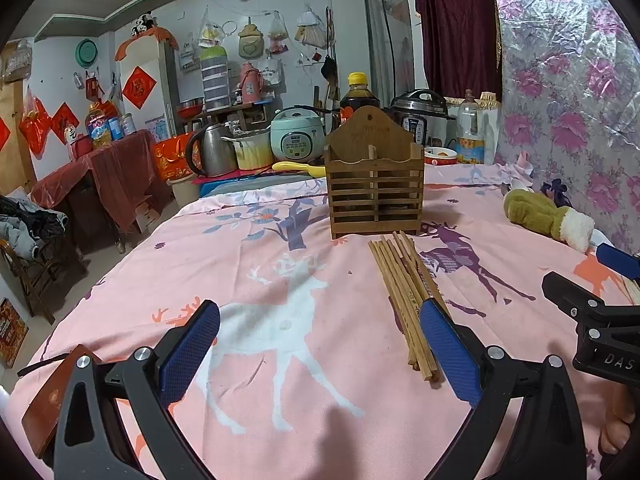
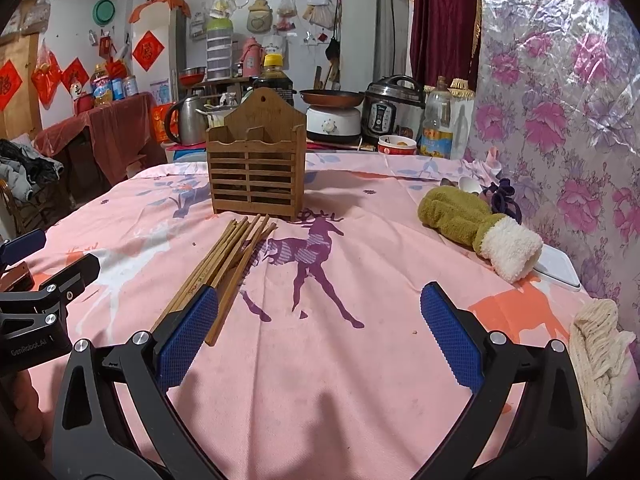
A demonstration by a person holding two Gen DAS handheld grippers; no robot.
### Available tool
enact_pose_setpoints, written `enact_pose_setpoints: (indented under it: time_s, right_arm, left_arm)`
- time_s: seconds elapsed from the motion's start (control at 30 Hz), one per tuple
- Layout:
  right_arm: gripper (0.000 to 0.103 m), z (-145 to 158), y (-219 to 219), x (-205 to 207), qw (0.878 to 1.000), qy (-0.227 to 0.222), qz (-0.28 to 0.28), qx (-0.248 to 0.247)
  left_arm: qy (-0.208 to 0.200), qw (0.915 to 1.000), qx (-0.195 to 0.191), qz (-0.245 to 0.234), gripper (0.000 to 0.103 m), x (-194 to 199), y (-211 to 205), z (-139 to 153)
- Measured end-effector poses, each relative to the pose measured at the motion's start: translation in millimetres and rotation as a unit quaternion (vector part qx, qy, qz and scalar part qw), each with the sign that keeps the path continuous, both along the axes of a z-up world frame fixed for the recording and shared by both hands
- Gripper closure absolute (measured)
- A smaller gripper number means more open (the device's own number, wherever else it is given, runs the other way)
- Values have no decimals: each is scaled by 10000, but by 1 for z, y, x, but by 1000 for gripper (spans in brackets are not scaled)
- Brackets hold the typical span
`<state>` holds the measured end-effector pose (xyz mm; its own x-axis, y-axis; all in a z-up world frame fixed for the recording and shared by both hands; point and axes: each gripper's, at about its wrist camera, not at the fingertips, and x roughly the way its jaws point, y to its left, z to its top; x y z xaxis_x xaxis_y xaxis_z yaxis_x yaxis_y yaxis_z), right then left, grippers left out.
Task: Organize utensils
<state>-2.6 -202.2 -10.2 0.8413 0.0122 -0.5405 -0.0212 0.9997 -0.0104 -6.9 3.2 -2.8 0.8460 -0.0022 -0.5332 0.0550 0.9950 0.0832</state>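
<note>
**A:** Start with the tools. How do they stand?

**B:** The left gripper is spread wide, nothing between its blue pads, low in the frame over the pink deer-print cloth. The right gripper is spread the same way, holding nothing.

**A:** And the chopsticks?

**B:** The chopsticks lie in a loose bundle on the cloth, right of centre in the left view, their near ends just beside the left gripper's right pad. In the right view the chopsticks sit left of centre and run under the left pad.

**A:** The holder?

**B:** The wooden slatted holder stands upright at upper centre, just beyond the far tips of the bundle. I see a divider at its middle; what is inside I cannot tell.

**A:** Anything else?

**B:** A green mitten with a white cuff lies at the right of the frame.
</note>
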Motion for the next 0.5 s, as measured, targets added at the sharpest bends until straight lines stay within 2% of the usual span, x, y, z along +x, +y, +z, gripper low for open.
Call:
enact_pose_setpoints:
  time_s: [0.5]
  right_arm:
    - [6,-2,0,-1,10000,26,-9,15]
  left_arm:
    - [1,10000,-3,1,5,0,0,0]
